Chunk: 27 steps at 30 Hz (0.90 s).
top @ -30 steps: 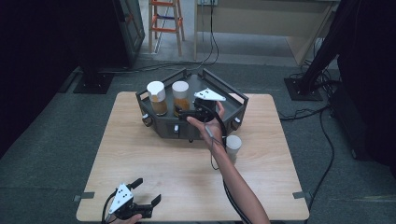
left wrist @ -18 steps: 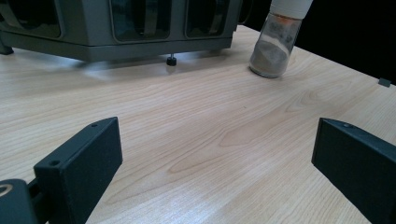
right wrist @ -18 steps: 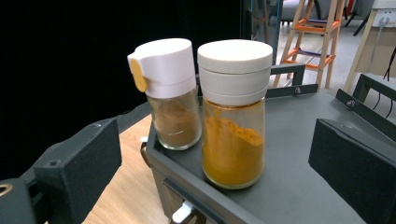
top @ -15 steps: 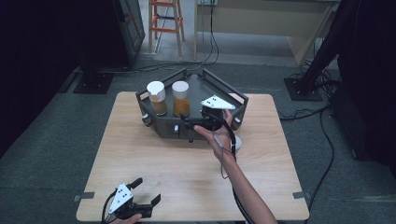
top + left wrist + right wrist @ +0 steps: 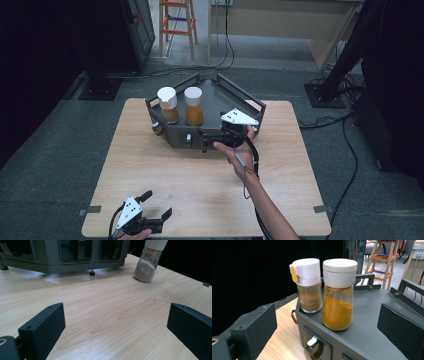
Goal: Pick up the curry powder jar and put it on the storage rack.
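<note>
Two spice jars stand on a dark grey rack [image 5: 230, 97]: one of brown powder with a white flip cap [image 5: 168, 105] [image 5: 308, 285], one of orange powder with a round white lid [image 5: 193, 106] [image 5: 338, 293]. My right gripper [image 5: 212, 136] [image 5: 327, 330] hangs open at the rack's front right corner, level with its top, and both jars are ahead of its jaws. My left gripper [image 5: 156, 204] [image 5: 112, 327] rests open, low over the table's near left edge, with nothing between its jaws. In the left gripper view a third jar of grey powder [image 5: 147, 263] stands on the table to the right of the rack.
The wooden table [image 5: 150, 165] carries the rack at its far middle. The rack's front face has slots and a small handle [image 5: 314, 345]. An orange stepladder [image 5: 176, 20] and cables lie on the floor beyond.
My right hand has shifted slightly right and nearer, and it now covers the grey-powder jar in the high view. The left gripper has stayed still.
</note>
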Tool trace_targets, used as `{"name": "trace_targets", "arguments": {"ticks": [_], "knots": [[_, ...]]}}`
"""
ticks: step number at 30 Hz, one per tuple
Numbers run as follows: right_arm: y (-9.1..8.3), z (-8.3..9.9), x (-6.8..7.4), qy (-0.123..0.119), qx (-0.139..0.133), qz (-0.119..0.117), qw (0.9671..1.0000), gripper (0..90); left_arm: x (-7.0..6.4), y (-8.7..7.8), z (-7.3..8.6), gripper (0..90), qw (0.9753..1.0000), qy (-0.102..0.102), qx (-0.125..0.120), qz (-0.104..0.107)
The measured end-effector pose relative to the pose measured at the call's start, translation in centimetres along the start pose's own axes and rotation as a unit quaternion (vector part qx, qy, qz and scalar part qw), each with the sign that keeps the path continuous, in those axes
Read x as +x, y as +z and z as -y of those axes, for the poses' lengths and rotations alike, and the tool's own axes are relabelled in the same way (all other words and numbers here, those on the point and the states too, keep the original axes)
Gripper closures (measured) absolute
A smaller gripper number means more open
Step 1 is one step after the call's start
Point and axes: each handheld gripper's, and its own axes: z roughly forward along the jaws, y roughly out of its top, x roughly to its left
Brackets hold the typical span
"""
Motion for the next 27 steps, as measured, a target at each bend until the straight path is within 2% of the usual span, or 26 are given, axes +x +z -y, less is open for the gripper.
{"name": "trace_targets", "arguments": {"ticks": [14, 27], "knots": [[-2.8, 1.7, -0.6, 0.006, -0.010, -0.003, 0.9999, 2.3, 0.0, 0.0, 0.0, 1.6, 1.0000, 0.001, 0.003, -0.001], [-4.1, 3.5, -0.9, 0.010, -0.012, -0.016, 0.9997, 2.3, 0.1, 0.0, 0.0, 1.6, 1.0000, 0.000, 0.002, -0.003]]}}
